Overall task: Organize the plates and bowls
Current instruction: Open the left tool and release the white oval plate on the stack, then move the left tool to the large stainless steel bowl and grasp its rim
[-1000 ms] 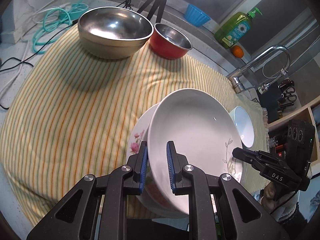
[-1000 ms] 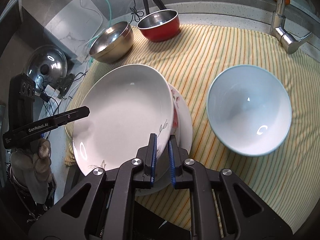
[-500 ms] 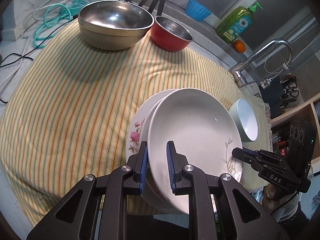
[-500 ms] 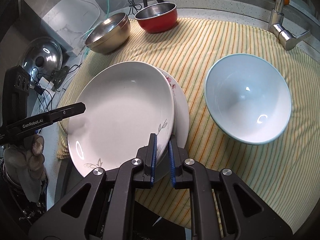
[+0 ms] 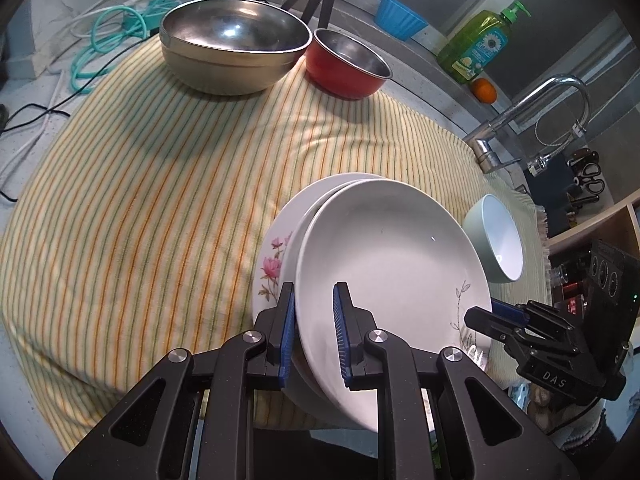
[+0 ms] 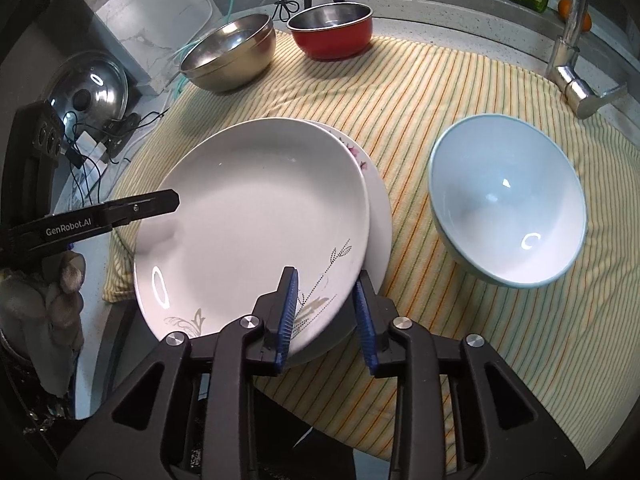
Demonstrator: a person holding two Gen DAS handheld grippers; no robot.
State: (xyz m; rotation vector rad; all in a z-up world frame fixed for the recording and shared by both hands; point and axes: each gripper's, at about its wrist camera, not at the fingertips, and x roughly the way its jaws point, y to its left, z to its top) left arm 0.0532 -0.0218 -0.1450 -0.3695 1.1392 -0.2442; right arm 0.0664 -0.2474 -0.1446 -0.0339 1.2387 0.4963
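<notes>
A white plate with a leaf sprig (image 5: 384, 256) (image 6: 256, 216) rests on a flowered plate (image 5: 274, 264) (image 6: 378, 208) at the cloth's near edge. My left gripper (image 5: 314, 302) grips the white plate's left rim, its blue pads against the rim. My right gripper (image 6: 326, 290) has opened and straddles the right rim with a gap on both sides. A pale blue bowl (image 6: 508, 200) (image 5: 498, 236) sits to the right. A steel bowl (image 5: 234, 54) (image 6: 232, 52) and a red bowl (image 5: 346, 64) (image 6: 332, 30) stand at the far edge.
Everything sits on a striped yellow cloth (image 5: 160, 168). A faucet (image 5: 532, 120) (image 6: 572, 60), a green soap bottle (image 5: 480, 48), a blue cup (image 5: 400, 18) and an orange (image 5: 484, 90) lie at the back right. Cables (image 5: 100, 48) and a pot lid (image 6: 86, 88) are to the left.
The white plate has come down from a tilt to lie on the flowered plate. My right gripper has opened off its rim. My left gripper still holds the rim.
</notes>
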